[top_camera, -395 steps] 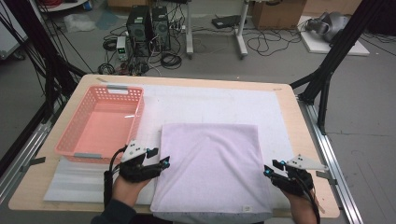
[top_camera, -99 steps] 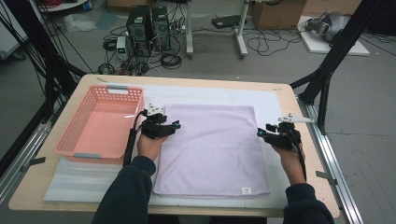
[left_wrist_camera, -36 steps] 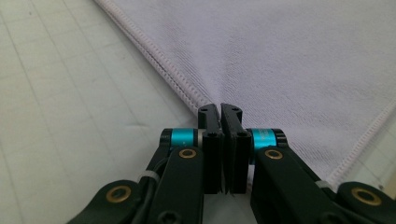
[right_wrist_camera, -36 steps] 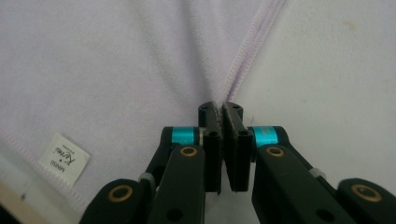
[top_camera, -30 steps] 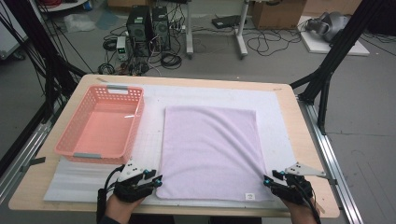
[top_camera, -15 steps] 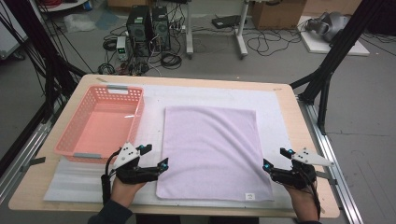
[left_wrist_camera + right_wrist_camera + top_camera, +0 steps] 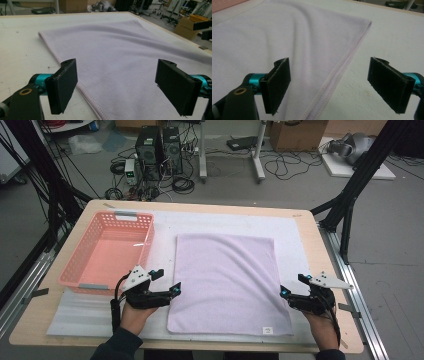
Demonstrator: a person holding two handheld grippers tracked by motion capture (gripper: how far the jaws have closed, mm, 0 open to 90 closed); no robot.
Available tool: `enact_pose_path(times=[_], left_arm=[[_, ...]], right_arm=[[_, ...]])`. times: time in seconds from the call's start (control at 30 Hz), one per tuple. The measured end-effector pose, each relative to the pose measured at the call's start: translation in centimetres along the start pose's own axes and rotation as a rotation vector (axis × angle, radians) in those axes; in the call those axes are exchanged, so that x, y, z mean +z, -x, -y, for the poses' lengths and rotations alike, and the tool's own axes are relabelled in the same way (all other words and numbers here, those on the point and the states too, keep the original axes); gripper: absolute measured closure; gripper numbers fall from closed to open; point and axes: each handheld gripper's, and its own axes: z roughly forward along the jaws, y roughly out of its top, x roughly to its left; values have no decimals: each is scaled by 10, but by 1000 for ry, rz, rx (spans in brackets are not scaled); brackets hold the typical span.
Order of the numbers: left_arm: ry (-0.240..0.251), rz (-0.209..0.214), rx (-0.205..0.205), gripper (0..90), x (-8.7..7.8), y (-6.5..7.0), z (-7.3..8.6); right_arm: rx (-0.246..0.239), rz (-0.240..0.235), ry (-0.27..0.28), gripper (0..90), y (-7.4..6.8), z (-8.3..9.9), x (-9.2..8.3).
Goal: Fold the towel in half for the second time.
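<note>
White mat [image 7: 300,237], towel [image 7: 227,280] flat, left hem [image 7: 86,96] ungripped

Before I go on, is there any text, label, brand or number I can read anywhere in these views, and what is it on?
No text here can be read.
Small white tag at the near edge of the lilac towel: too small to tell whether it carries print.
Pink basket: no lettering seen.
Computer towers on the floor: any markings are too blurred to read.
Cardboard box in the left gripper view: no readable print.
</note>
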Motion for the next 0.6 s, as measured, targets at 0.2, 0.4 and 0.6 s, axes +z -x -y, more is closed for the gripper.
enact_pose_path(times=[0.2, 0.4, 0.6], left_arm=[[-11, 21, -13, 183, 9, -6, -12], [-33, 5, -25, 191, 36, -15, -28], [-68, -46, -63, 216, 65, -29, -44]], right_arm=[[-4, -16, -12, 173, 1, -6, 6], [25, -16, -32, 173, 15, -17, 22], [54, -35, -83, 174, 31, -32, 52]])
